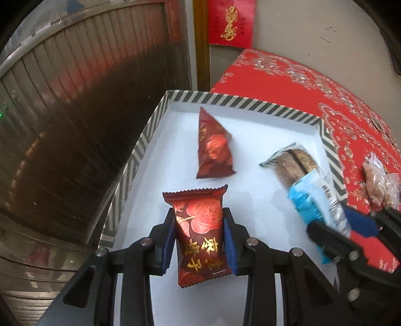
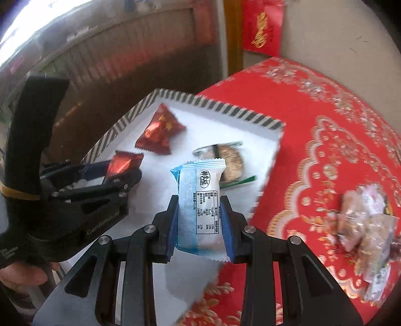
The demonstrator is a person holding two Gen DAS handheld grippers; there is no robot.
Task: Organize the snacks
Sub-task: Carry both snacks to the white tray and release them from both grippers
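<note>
My left gripper (image 1: 199, 235) is shut on a dark red rose-print snack packet (image 1: 200, 233) and holds it over the white tray (image 1: 155, 117) with a striped rim. My right gripper (image 2: 200, 220) is shut on a blue and white snack packet (image 2: 199, 198), held above the tray's near right part; it also shows in the left wrist view (image 1: 315, 208). In the tray lie a second red packet (image 1: 213, 148) and a clear-wrapped brown biscuit packet (image 1: 293, 163). The left gripper with its red packet (image 2: 122, 164) shows at the left of the right wrist view.
The tray sits on a table with a red and gold patterned cloth (image 2: 325, 140). A pile of loose clear-wrapped snacks (image 2: 363, 225) lies on the cloth to the right. A brown slatted wall (image 1: 75, 112) stands left of the tray. A red paper hanging (image 1: 230, 22) is on the back wall.
</note>
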